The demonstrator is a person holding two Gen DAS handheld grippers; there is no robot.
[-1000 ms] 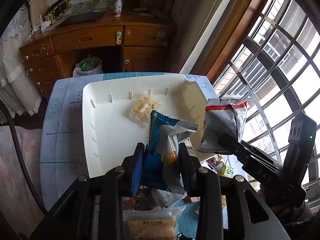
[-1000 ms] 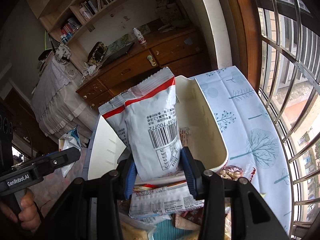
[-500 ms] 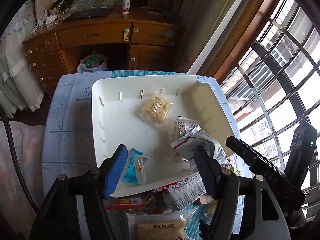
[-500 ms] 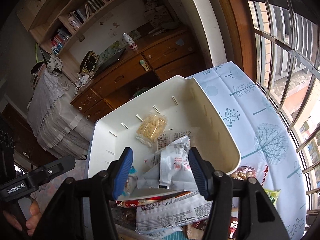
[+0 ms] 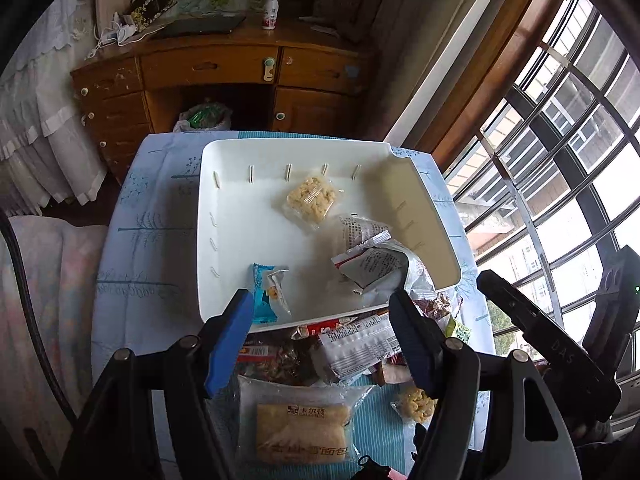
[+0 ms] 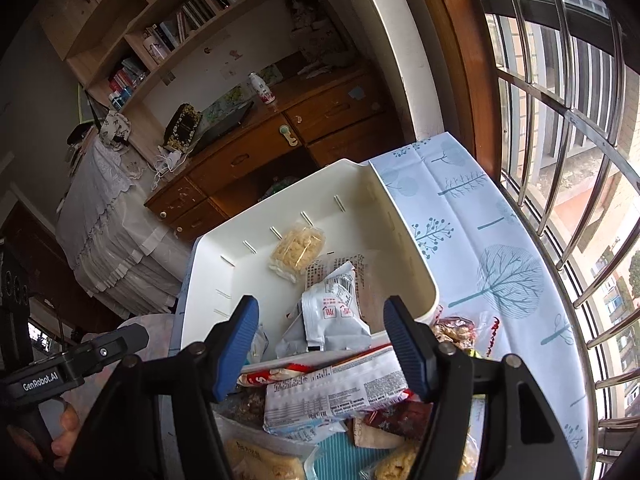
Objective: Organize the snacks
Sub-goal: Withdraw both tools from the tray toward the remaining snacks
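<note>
Snacks are partly sorted: beyond both sets of open jaws, the white bin (image 5: pixel 420 200) holds three packets, while a heap waits just beneath the jaws on the table (image 6: pixel 500 240). Ahead of the left hand-held gripper (image 5: pixel 324 340) lies a small blue packet (image 5: pixel 266 296), close to the near wall. Ahead of the right hand-held gripper (image 6: pixel 320 344) a crumpled white bag (image 6: pixel 332 316) with a red stripe slumps on printed film, and further off sits a clear wrapper of pale puffed pieces (image 5: pixel 314 200).

Both grippers' jaws have just been opening, the right more lately, and nothing sits between either pair now; they stand moderately wide and empty.

Left to move, I judge: a long glossy white bar wrapper (image 6: pixel 336 392), a clear bread pack (image 5: pixel 304 428), a dark nut-like packet that may be several, and more at the edges. The bin is smooth moulded plastic with slotted walls; the packets are thin, crinkly film.
</note>
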